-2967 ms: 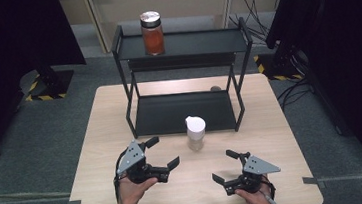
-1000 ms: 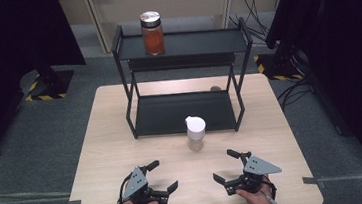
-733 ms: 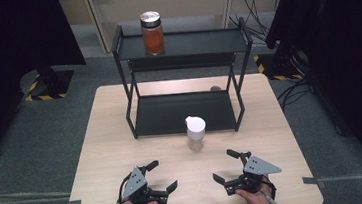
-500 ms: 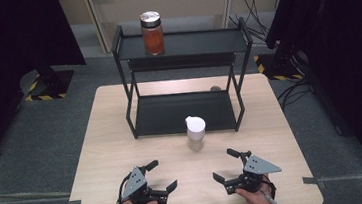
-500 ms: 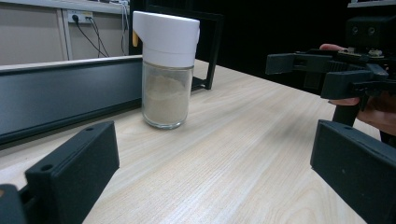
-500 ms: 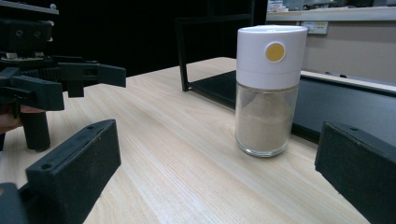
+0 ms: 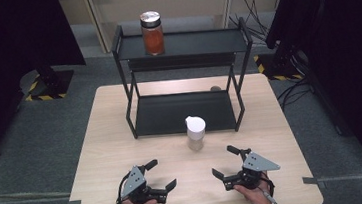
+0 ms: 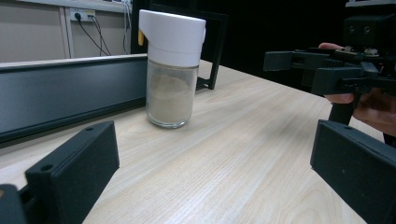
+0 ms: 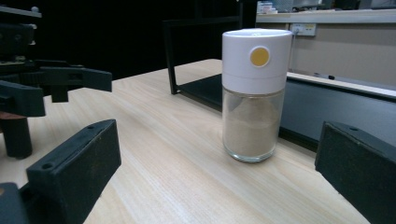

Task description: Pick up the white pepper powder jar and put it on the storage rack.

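Shaker jar (image 7: 195,133) stands upright on table (image 7: 112,138), just in front of rack (image 7: 185,112). Left gripper (image 7: 156,175) and right gripper (image 7: 225,161) both spread, empty, near table's front edge. Judgement: approach level, jaws bracketing glass body below white cap.

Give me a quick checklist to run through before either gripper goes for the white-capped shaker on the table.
1. Left gripper open: ok, jaws spread wide with nothing between them.
2. Right gripper open: ok, jaws apart and empty.
3. White-capped shaker upright: ok, it stands on the table just in front of the black rack.
4. Path to the shaker free: ok, bare wood lies between both grippers and it.
5. Cap seated: ok, it sits level on the glass in both gripper views; whether the spout is shut, cannot tell.
6. Orange jar out of the way: ok, it stands on the rack's top shelf.
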